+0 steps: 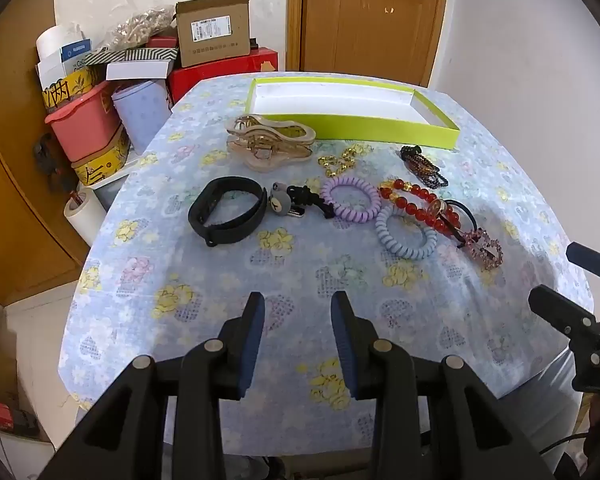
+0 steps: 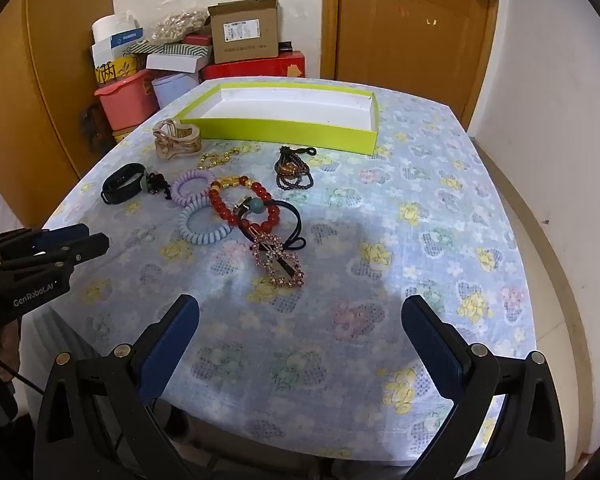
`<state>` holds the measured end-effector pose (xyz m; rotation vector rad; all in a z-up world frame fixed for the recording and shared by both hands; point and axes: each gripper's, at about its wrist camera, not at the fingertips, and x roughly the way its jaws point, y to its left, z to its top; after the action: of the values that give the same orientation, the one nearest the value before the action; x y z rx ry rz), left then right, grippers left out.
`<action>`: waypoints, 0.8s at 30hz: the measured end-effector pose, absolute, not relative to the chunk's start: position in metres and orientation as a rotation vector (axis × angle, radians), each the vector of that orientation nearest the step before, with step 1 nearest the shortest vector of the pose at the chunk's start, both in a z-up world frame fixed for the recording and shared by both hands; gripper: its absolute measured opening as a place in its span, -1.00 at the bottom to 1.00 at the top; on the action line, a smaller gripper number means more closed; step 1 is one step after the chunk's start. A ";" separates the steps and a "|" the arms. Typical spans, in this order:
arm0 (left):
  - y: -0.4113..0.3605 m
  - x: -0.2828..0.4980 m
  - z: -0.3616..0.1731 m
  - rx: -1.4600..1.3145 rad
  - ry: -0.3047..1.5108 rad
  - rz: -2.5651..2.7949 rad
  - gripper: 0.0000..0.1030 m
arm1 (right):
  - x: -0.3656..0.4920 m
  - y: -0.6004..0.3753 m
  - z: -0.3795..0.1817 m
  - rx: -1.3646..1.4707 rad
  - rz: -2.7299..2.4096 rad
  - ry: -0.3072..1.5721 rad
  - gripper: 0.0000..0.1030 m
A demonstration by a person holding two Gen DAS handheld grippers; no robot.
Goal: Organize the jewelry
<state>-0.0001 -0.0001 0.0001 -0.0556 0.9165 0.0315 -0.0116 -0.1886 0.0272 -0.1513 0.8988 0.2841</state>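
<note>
Open flowered counter (image 2: pixel 420 240) across the whole near half, nothing on it ahead of either gripper. Right gripper (image 2: pixel 300 316) spread wide over bare cloth; left gripper (image 1: pixel 298 312) partly open, also over bare cloth, nothing between its fingers (image 1: pixel 256 320). Crowded band across the middle: black wristband (image 1: pixel 228 216), purple coil tie (image 1: pixel 350 199), blue coil tie (image 1: pixel 406 236), red bead bracelet (image 1: pixel 416 204) overlapping it, rhinestone clip (image 2: pixel 278 260) nearest the front. Clear lane on the right of the counter, past the dark bead strand (image 2: pixel 294 170), up to the green tray (image 2: pixel 300 130). Tray's left front corner crowded by the hair claw (image 2: pixel 176 140). Stacked boxes (image 2: pixel 244 36) behind the counter's far left edge.
</note>
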 end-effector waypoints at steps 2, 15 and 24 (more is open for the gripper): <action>0.000 0.000 0.000 -0.055 0.916 0.030 -0.30 | -0.012 -0.188 0.028 -0.149 0.286 0.899 0.97; 0.001 -0.004 -0.002 -0.053 0.917 0.029 -0.30 | -0.012 -0.186 0.029 -0.147 0.285 0.898 0.97; 0.004 -0.004 -0.001 -0.065 0.928 0.025 -0.30 | -0.012 -0.186 0.028 -0.151 0.286 0.896 0.97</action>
<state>-0.0042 0.0045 -0.0007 -0.0654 0.9282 0.0247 -0.0123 -0.1860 0.0282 -0.1513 0.8960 0.2863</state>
